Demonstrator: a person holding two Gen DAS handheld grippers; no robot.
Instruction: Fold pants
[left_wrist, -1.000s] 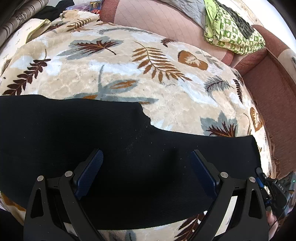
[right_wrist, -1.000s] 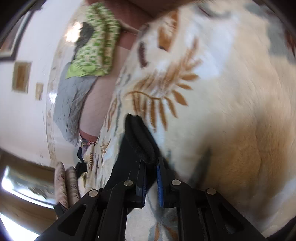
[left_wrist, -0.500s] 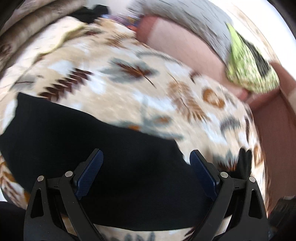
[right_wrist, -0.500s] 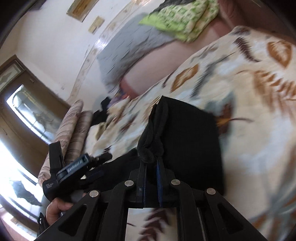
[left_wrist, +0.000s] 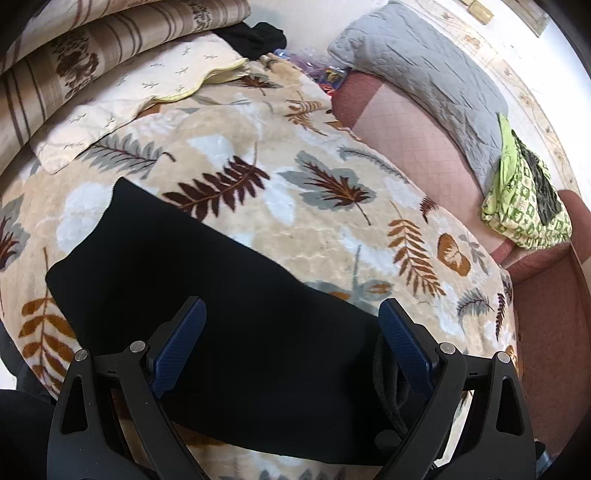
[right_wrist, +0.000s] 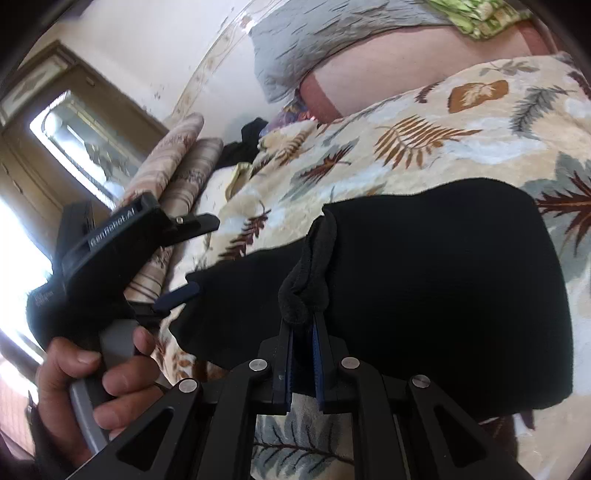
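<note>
The black pants (left_wrist: 192, 295) lie on a leaf-patterned blanket (left_wrist: 314, 206), with one end folded over onto the rest (right_wrist: 443, 280). My left gripper (left_wrist: 291, 343) is open and empty, hovering just above the pants with blue pads (left_wrist: 402, 343) on either side of the cloth. My right gripper (right_wrist: 303, 332) is shut on a bunched edge of the pants (right_wrist: 306, 280) and holds it over the lower layer. The left gripper (right_wrist: 173, 258) also shows in the right wrist view, held by a hand (right_wrist: 92, 376).
A cream pillow (left_wrist: 129, 99) and striped rolled bedding (left_wrist: 74, 48) lie at the far left. A grey quilted pillow (left_wrist: 424, 74) and a green patterned cloth (left_wrist: 524, 206) rest on the pink couch back (left_wrist: 417, 136). A dark garment (left_wrist: 258, 37) lies at the back.
My right gripper has carried the pants edge across, folding that end over the rest. My left gripper has shifted left over the pants and stayed open.
</note>
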